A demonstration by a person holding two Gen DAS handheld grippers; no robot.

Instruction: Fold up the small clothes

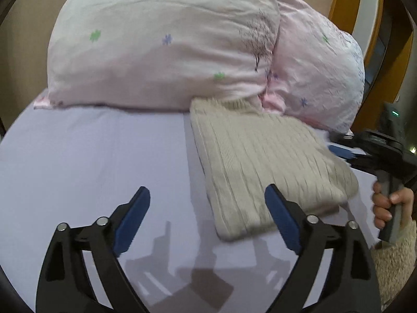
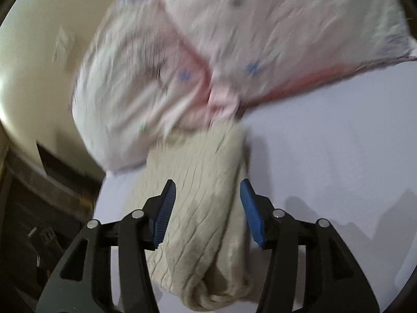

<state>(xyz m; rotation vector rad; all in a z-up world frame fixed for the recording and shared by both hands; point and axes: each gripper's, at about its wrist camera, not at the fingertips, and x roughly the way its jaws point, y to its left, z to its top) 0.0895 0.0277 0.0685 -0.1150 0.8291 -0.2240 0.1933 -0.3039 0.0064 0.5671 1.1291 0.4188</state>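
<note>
Left wrist view: left hand-held gripper (image 1: 207, 215) wide, holding nothing, above the lilac bed sheet (image 1: 91, 156). Folded beige knit sweater (image 1: 263, 161) lies on the bed just right of it, its far end touching two pink pillows (image 1: 161, 41). Right hand-held gripper (image 1: 341, 152) shows at the sweater's right edge, with the person's hand (image 1: 383, 206) on its grip; its opening cannot be told from here. Right wrist view: blurred. Right hand-held gripper (image 2: 207, 208) wide open, fingers straddling the sweater (image 2: 200, 208), not pinching it. Sweater looks folded into a thick bundle, near end rolled. Judgement: folding nearly finished; what remains is squaring the bundle. Best done by pressing or nudging the edges lightly, as a grip on the top layer alone could unroll the knit.
</note>
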